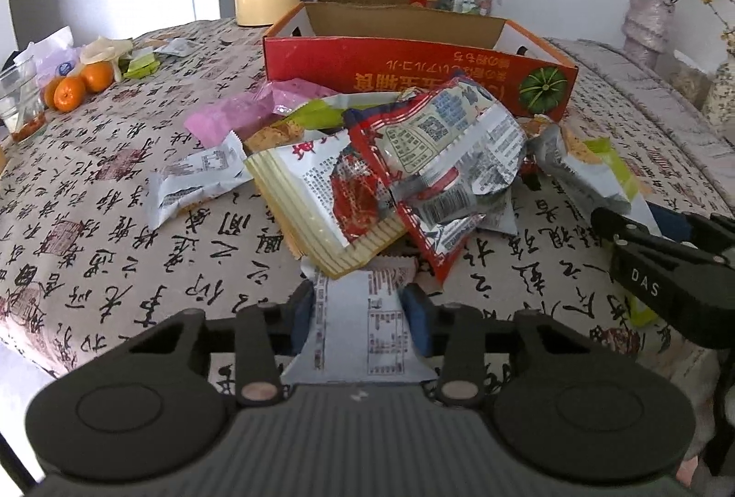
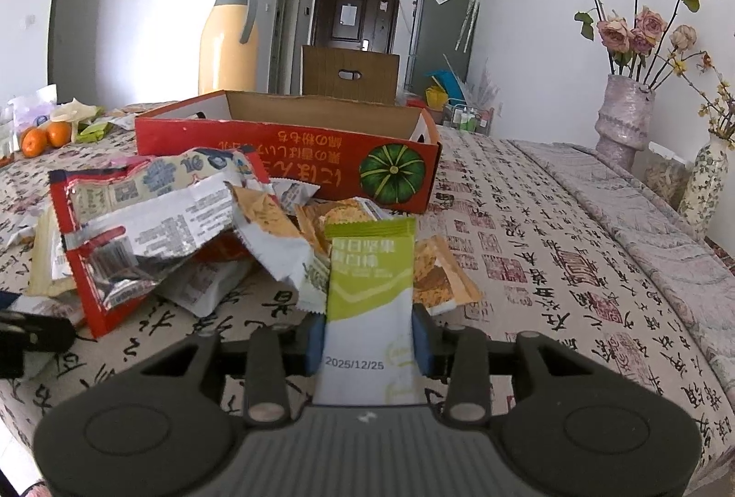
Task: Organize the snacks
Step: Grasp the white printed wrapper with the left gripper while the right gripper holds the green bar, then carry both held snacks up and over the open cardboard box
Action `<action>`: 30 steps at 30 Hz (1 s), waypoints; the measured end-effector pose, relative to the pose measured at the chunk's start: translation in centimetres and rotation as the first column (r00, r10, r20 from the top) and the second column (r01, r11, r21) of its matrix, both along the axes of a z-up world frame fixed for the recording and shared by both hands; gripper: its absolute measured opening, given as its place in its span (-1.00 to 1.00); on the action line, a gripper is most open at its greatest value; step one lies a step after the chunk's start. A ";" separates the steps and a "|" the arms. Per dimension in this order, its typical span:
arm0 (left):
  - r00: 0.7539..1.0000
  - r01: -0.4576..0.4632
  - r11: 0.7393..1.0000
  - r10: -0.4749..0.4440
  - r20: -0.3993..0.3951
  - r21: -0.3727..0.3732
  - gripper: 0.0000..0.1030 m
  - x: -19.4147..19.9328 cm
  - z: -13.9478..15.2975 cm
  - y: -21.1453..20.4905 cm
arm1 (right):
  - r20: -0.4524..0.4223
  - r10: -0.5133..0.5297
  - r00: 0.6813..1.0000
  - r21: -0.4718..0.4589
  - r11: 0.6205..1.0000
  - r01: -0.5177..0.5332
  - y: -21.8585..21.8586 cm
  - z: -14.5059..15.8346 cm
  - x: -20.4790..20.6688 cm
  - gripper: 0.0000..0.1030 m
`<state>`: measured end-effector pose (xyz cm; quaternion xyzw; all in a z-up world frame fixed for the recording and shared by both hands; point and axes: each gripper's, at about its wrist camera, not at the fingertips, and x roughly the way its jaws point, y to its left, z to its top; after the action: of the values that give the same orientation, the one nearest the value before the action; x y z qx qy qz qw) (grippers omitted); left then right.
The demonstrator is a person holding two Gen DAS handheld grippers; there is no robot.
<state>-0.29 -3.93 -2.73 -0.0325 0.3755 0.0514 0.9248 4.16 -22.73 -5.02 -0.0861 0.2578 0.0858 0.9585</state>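
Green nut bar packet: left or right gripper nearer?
Right. The right gripper clamps the green nut bar packet between its fingers; the left gripper is off to its side, on a white snack packet.

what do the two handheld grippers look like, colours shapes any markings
Both look alike. The left gripper and the right gripper each have a matte black body with a ribbed grey panel in the middle, a round raised disc on either side, black angular linkage arms with metal pins, and blue finger pads. In the left view, the right gripper's side carries white letters "DAS". No cables, hands or sleeves show.
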 end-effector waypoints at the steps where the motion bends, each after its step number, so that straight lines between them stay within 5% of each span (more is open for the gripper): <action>1: 1.000 0.008 1.000 -0.008 0.005 -0.003 -0.21 -0.1 0.0 0.1 | -0.003 -0.001 1.000 -0.001 1.000 0.001 0.0 0.0 0.0 -0.24; 13: 0.997 0.067 0.997 -0.066 0.044 -0.038 -0.22 -1.3 0.3 1.4 | -0.063 -0.005 0.998 0.047 0.999 0.008 -1.5 -0.2 -0.8 -0.11; 17: 0.993 0.098 0.995 -0.096 0.066 -0.036 -0.22 -1.9 0.5 1.4 | -0.075 -0.005 0.997 0.085 0.996 0.011 -2.4 -0.1 -0.9 -0.23; 30: 0.974 0.162 0.987 -0.157 0.162 -0.018 -0.22 -4.4 2.1 1.3 | 0.018 -0.025 1.000 0.128 0.992 0.023 -3.1 1.9 -2.9 -0.29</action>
<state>-4.69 -2.58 -0.63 -0.0206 0.3023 -0.0315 0.9525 1.26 -25.81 -3.14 -0.0223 0.2433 0.0896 0.9655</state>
